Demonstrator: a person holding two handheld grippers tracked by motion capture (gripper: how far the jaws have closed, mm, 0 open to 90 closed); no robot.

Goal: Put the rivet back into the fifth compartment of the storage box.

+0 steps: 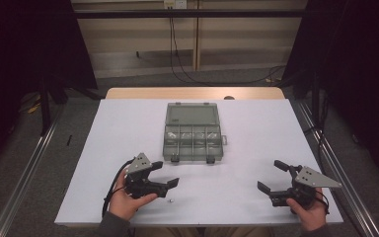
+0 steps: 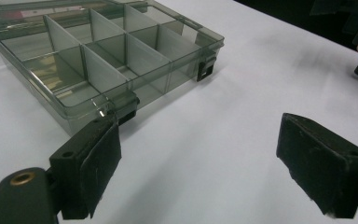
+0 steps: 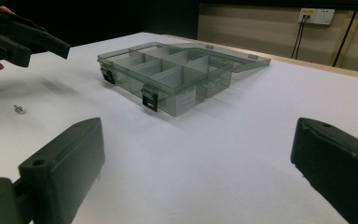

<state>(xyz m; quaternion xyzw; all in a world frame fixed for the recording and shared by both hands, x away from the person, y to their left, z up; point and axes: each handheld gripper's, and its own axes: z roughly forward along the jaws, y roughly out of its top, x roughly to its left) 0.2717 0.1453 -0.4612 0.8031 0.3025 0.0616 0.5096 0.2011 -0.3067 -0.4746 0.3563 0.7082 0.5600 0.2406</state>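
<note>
Lying open in the middle of the white table (image 1: 128,128), the clear grey box (image 1: 193,137) had its lid flat on the far side. Its small white sticker was too blurry to read. The left gripper (image 1: 165,174) and right gripper (image 1: 271,177) were both open wide, holding nothing. A tiny screw (image 1: 170,201) lay just beside the left gripper.

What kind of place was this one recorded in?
Probably a lab or workshop set up for recording: a white table between dark curtains, cables hanging from a wall socket, and floor rails alongside.
</note>
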